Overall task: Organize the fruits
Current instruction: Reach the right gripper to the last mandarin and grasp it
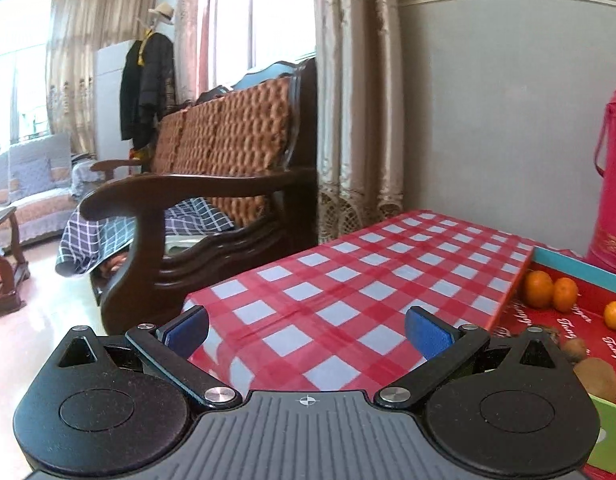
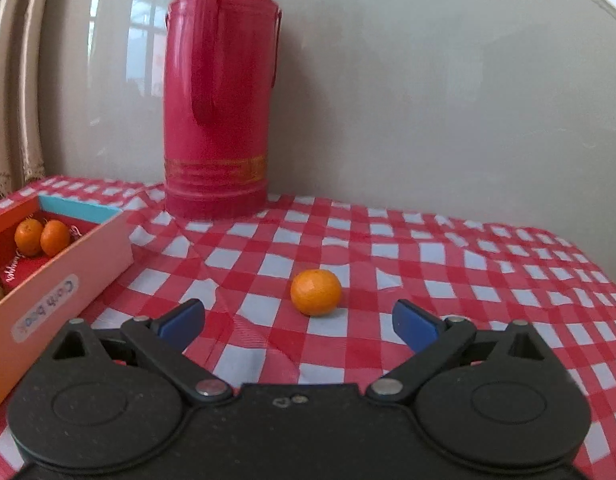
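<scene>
A small orange mandarin (image 2: pixel 316 292) lies alone on the red-and-white checked tablecloth (image 2: pixel 447 264). My right gripper (image 2: pixel 298 322) is open just short of it, the fruit slightly ahead of the blue fingertips (image 2: pixel 411 326) and not touching them. To the left stands a shallow cardboard box (image 2: pixel 68 276) with two mandarins (image 2: pixel 42 237) inside. In the left wrist view the same box (image 1: pixel 511 292) sits at the right, holding three mandarins (image 1: pixel 551 290) and brown kiwis (image 1: pixel 595 376). My left gripper (image 1: pixel 308 332) is open over bare cloth, holding nothing.
A tall red thermos (image 2: pixel 218 92) stands against the wall behind the mandarin. The table's left edge (image 1: pixel 196 300) drops off toward a dark wooden sofa (image 1: pixel 212 200). A curtain (image 1: pixel 355 100) hangs at the table's far left corner.
</scene>
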The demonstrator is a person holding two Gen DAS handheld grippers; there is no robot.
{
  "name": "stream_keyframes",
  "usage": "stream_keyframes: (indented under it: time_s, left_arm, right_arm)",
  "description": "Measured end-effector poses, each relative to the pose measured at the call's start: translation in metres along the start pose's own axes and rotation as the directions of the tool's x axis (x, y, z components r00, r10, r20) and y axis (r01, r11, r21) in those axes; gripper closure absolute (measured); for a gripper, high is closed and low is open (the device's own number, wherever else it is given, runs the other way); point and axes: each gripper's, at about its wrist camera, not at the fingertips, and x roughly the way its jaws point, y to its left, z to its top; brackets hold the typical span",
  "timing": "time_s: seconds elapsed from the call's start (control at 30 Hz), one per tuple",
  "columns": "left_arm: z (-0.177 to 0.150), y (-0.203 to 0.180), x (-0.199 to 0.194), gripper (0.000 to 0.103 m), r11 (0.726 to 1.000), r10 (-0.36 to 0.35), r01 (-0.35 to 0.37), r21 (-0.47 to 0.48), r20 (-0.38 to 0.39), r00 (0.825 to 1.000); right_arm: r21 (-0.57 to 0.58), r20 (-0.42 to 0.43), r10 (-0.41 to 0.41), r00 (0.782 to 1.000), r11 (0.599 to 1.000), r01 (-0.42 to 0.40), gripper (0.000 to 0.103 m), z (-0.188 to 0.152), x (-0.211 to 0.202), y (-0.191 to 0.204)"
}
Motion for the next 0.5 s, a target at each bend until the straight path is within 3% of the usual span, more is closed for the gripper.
stream_keyframes:
  time_s: [0.13, 0.2, 0.5]
  left_arm:
    - [0.0, 0.011, 0.006, 0.0, 0.999, 0.014, -0.014, -0.037, -0.016, 1.0]
    - [0.0, 0.014, 0.009, 0.0, 0.999, 0.02, -0.021, -0.045, -0.023, 1.0]
    - [0.0, 0.021, 0.013, 0.0, 0.998, 0.036, -0.038, -0.057, -0.029, 0.999]
  right_arm:
    - [-0.015, -0.048, -0.004, 0.999, 1.0, 0.003, 0.013, 0.003, 0.021, -0.001]
    - [-0.01, -0.066, -0.001, 0.998, 1.0, 0.001, 0.025, 0.006, 0.029, -0.003]
    - [-0.02, -0.135, -0.03, 0.99, 0.999, 0.028, 0.027, 0.017, 0.06, -0.006]
